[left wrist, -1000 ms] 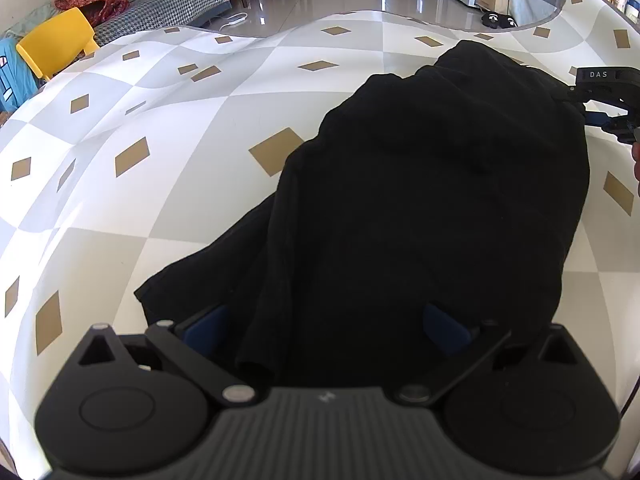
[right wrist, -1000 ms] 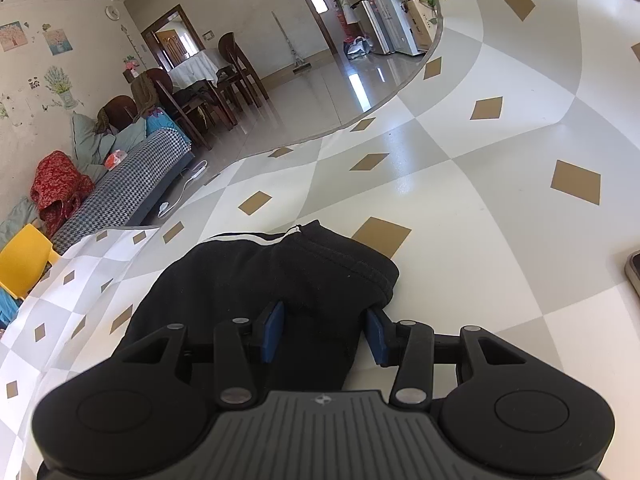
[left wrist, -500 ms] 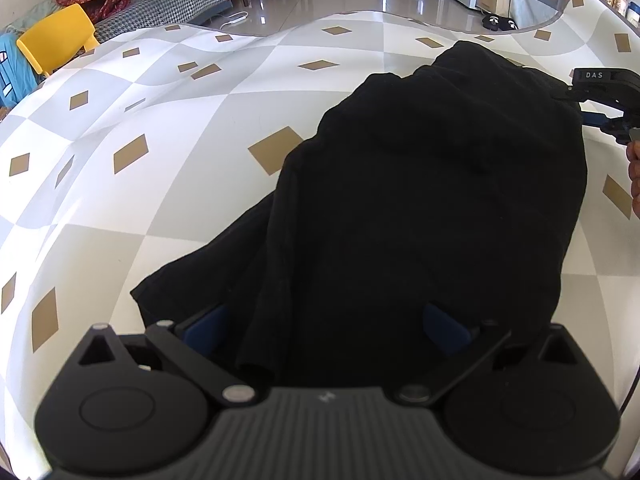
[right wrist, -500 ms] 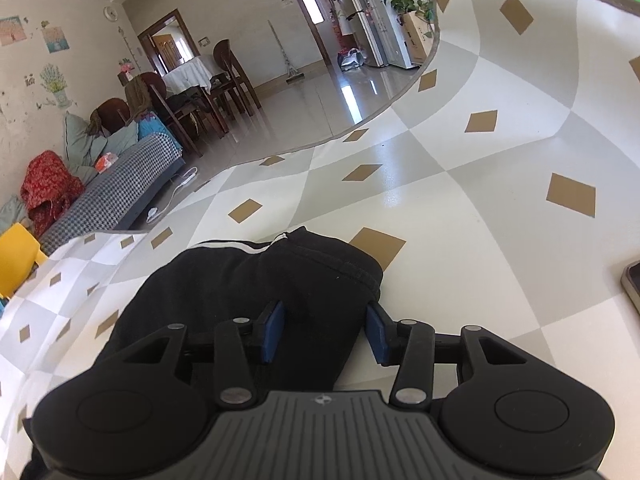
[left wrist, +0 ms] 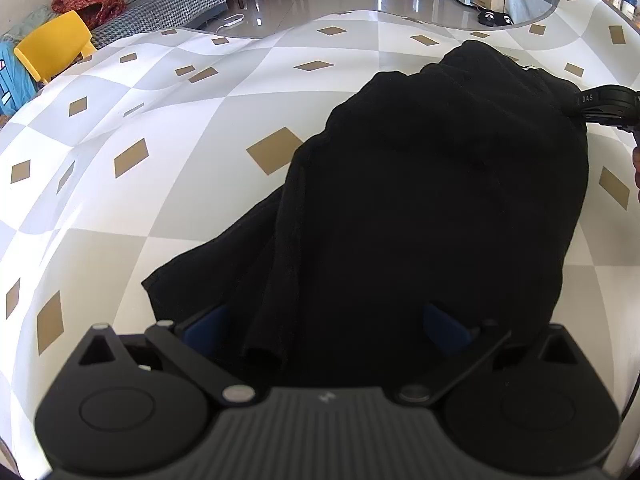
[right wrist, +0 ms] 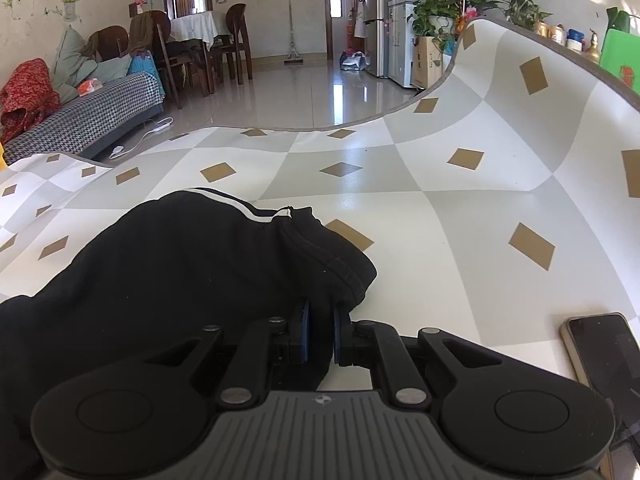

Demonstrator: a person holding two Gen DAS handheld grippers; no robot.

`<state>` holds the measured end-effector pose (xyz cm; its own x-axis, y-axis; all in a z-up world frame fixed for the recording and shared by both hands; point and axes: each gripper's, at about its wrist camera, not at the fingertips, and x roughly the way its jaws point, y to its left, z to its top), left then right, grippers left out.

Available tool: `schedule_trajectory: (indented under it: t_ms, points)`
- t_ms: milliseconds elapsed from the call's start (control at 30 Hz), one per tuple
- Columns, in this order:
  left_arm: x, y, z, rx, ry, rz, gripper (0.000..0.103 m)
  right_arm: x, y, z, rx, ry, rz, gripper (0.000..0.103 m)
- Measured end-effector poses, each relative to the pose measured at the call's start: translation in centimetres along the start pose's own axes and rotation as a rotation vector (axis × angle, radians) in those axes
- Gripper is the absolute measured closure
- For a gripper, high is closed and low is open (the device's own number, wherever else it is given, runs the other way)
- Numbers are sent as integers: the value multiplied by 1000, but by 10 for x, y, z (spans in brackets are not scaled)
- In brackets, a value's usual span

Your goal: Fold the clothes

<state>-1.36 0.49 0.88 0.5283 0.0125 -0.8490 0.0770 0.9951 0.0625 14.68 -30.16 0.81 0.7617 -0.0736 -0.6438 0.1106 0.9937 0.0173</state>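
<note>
A: Where does the black garment (left wrist: 440, 200) lie?

B: Spread on the mat (left wrist: 180, 184) with the grey and white checks and tan diamonds. In the left wrist view it runs from just under that camera up toward the mat's far edge, with one thinner layer poking out at its near left side. In the right wrist view a white stripe shows along the garment's far edge.

A: And the right gripper (right wrist: 320, 332)?

B: Its two blue pads (right wrist: 305, 330) have come almost together, and a fold of the garment's thick ribbed hem is pinched between them. The cloth bunches up just above the pads. From the left wrist view the same gripper (left wrist: 600, 106) shows at the garment's far right corner, dark and partly cut by the frame edge.

A: The left gripper (left wrist: 324, 328)?

B: Its fingers stand wide apart, one blue pad (left wrist: 204, 330) on each side of the garment's near end. The cloth lies between them, and neither pad presses on it as far as I can see. The right pad is half sunk in the dark fabric.

A: Anything else near the garment?

B: A phone (right wrist: 600, 356) with a dark screen lies flat on the mat, to the right of the garment and apart from it. Beyond the mat, well away from the garment, a yellow chair (left wrist: 52, 44) stands beside a houndstooth-covered sofa (left wrist: 160, 12).
</note>
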Motion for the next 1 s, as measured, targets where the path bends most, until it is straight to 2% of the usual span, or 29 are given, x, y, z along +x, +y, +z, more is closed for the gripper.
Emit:
schedule_trajectory:
  t_ms: [233,633,800,1000]
  points:
    - [-1,7,0,-43,11,14,0,-12,-17,-2,-19,32,-83,95]
    - [-3,24,0,-111,-2,84,0,-37,-40,-8,-11,123,-130,92]
    - [-8,28,-1,-121,-22,83,0,-45,-50,-6,55,149,-130,84]
    - [-13,27,-1,-114,-60,76,0,-65,-51,3,77,100,-117,77]
